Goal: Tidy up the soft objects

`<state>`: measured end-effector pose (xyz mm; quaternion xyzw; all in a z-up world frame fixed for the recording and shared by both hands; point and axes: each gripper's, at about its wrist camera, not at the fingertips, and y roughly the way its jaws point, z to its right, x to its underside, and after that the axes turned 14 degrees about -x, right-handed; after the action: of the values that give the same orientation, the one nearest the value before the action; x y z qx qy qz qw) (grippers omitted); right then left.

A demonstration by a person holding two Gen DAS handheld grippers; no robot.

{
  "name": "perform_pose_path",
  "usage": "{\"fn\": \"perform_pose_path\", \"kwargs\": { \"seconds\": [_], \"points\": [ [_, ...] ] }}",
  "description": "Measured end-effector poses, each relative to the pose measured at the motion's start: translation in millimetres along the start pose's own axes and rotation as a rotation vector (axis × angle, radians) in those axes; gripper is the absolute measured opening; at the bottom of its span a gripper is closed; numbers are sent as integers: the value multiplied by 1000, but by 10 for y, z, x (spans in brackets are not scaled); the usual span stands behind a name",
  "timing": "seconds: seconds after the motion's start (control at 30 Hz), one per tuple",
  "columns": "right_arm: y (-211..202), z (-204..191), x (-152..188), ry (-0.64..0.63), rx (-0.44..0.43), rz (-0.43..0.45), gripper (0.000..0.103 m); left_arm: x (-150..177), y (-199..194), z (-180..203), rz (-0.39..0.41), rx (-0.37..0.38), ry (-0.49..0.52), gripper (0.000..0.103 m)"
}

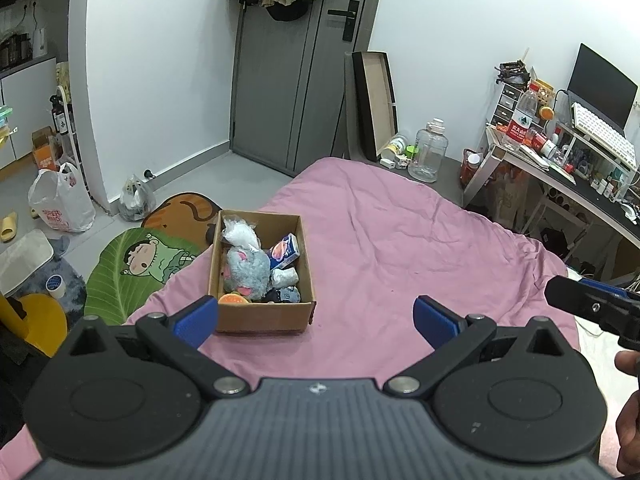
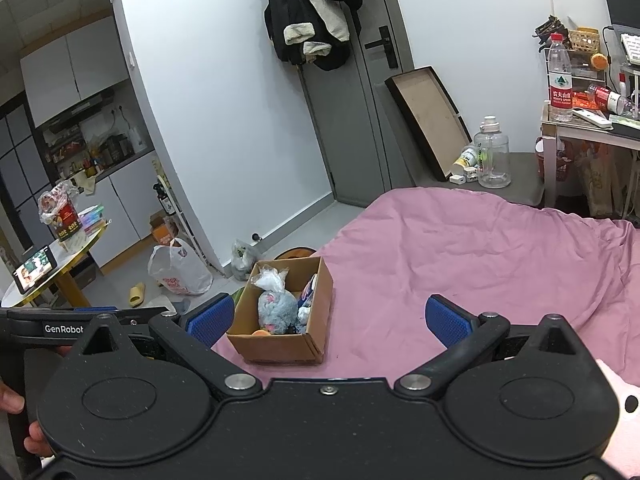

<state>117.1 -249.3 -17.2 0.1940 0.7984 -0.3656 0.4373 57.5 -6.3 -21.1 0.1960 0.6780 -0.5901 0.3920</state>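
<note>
An open cardboard box (image 1: 264, 316) (image 2: 280, 346) sits near the left edge of the pink bed cover (image 1: 400, 240) (image 2: 460, 240). Inside lie a grey plush toy (image 1: 246, 266) (image 2: 276, 308), a white crumpled bag (image 1: 240, 234), a blue packet (image 1: 285, 251), small bundles and an orange piece (image 1: 233, 299). My left gripper (image 1: 316, 320) is open, just short of the box, with nothing between its blue pads. My right gripper (image 2: 330, 318) is open too, nothing in it, the box by its left pad. At the right edge of the left wrist view shows the right gripper's black tip (image 1: 576, 300).
Left of the bed on the floor lie a leaf-shaped cartoon rug (image 1: 136, 268), plastic bags (image 1: 60, 200) and a slipper (image 2: 137, 294). A cluttered desk (image 1: 560, 160) stands right of the bed. A water jug (image 2: 491, 152) and a leaning tray (image 2: 432, 120) are near the grey door (image 1: 288, 80).
</note>
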Motion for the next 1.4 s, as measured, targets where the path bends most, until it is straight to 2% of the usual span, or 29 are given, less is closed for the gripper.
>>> {"fn": "perform_pose_path", "kwargs": {
  "seconds": [1.4],
  "points": [
    [19,-69,39,-25,15,-13,103,14,-19,-127,-14,-4,-29,103]
  ]
}}
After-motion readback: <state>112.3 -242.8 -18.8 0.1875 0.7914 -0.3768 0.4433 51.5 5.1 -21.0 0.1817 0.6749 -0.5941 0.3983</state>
